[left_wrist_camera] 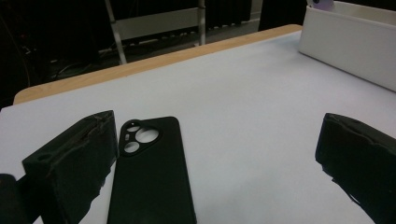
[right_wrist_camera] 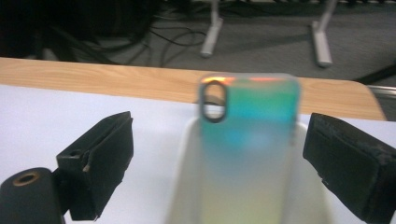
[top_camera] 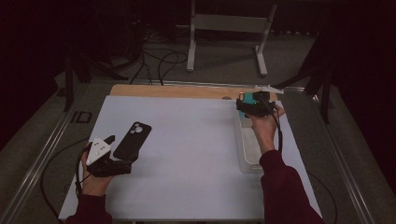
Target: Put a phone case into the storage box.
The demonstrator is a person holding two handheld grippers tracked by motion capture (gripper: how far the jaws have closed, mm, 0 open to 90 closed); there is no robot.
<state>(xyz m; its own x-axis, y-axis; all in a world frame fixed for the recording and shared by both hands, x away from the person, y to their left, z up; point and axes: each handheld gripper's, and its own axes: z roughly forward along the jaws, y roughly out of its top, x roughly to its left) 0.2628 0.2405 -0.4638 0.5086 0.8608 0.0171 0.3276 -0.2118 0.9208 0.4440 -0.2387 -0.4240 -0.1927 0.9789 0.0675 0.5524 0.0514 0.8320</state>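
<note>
tray: white plastic tray (top_camera: 246, 154) at the right of the white mat (top_camera: 187, 154), far end near the wooden table edge (top_camera: 177, 91).
iridescent case: teal/rainbow phone case (right_wrist_camera: 245, 140) stands upright at the tray's far end, bottom inside the tray, camera cutout top left. Blurred, so I can't tell if it leans on the tray wall.
right gripper: right gripper (top_camera: 254, 106) hovers over the tray's far end, jaws spread wide either side of the iridescent case, pads clear of it. Not gripping.
black case: black phone case (left_wrist_camera: 149, 177) lies flat on the mat, well left of the tray, camera cutouts pointing away from the person.
left gripper: left gripper (top_camera: 112, 156) low on the mat, far left of the tray, jaws spread; one jaw just beside the black case's long edge, nothing pinched.
step: looks like the iridescent case goes in or out of the tray.
tip: center the case between the pads, close on the long edges squarely, lift straight up so it doesn't catch the tray rim. It's thin and flexible; go easy on the squeeze.
</note>
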